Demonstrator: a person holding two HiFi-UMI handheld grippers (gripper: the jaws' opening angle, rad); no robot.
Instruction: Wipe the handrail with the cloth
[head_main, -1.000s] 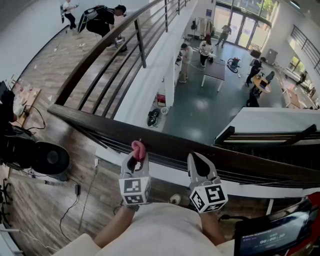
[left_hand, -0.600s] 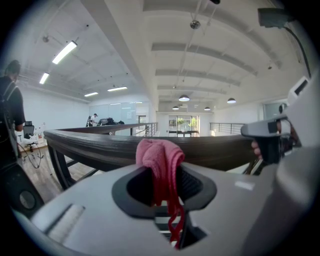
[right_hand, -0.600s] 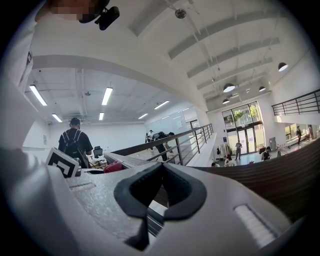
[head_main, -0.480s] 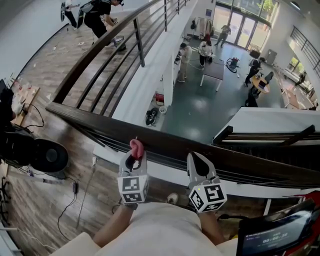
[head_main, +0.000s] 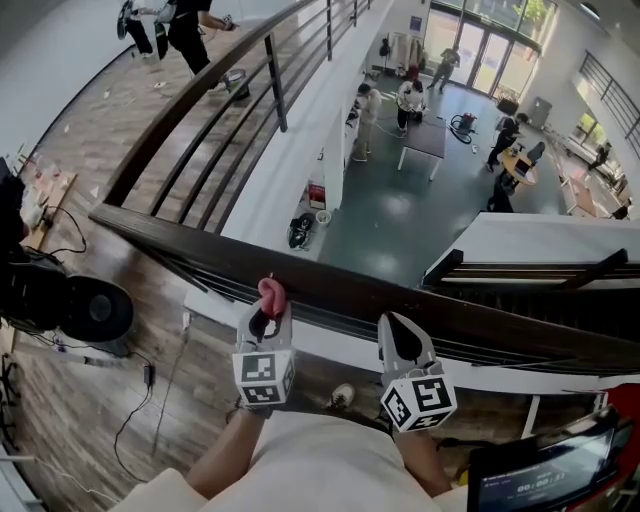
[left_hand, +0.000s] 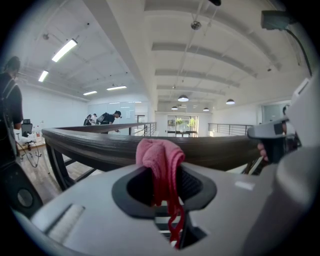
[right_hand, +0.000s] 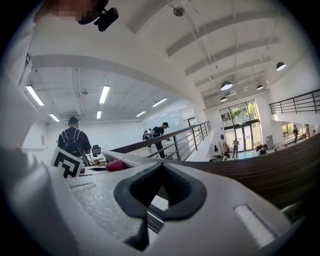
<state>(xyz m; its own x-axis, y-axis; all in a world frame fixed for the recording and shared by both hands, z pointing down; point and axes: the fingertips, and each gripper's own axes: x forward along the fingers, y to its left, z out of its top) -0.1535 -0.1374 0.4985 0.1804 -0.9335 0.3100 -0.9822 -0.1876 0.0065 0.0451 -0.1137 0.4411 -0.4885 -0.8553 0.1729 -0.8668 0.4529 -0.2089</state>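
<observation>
Cloth (left_hand: 159, 159) — pink terry, soft and light (it should bunch, not slide) — is pinched by a thick fold in the left gripper's (head_main: 268, 303) fingers, just at the near edge of the dark wooden handrail (head_main: 420, 305). The right gripper's (head_main: 392, 322) fingers are pressed together, empty. The rail looks smooth — beyond it, an open atrium.

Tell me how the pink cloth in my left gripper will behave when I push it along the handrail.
Probably floppy: the cloth bunches above the left gripper and a strand dangles below. Likely light, a small wad; it should fold and drag on the dark handrail.
</observation>
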